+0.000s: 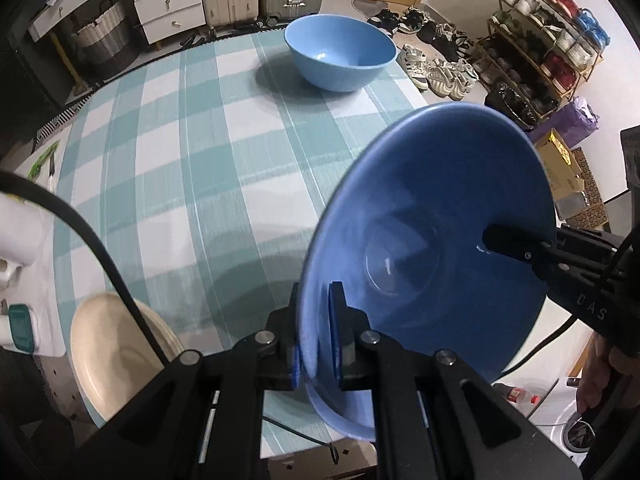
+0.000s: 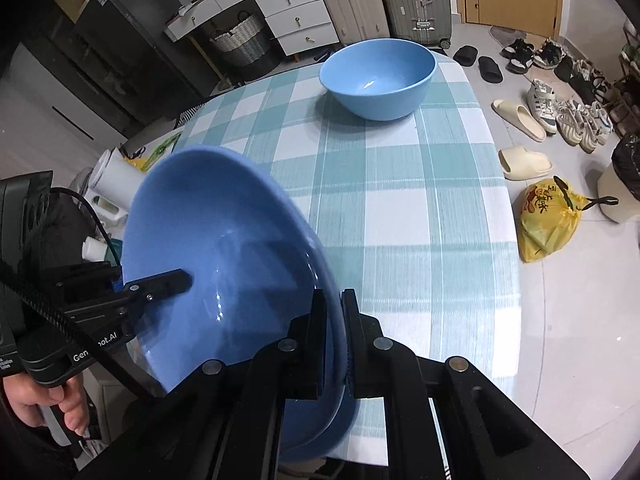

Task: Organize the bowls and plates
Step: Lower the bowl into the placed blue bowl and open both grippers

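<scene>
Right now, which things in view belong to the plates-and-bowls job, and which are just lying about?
Belong to the job:
- held blue bowl, gripped at its rim by the left gripper and the right gripper
- second blue bowl on the table
- cream plate

Lying about:
- yellow bag
- slippers
- suitcases
- shoe rack

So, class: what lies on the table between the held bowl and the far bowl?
Nothing: in both views only bare checked cloth lies between the held bowl and the far bowl.
</scene>
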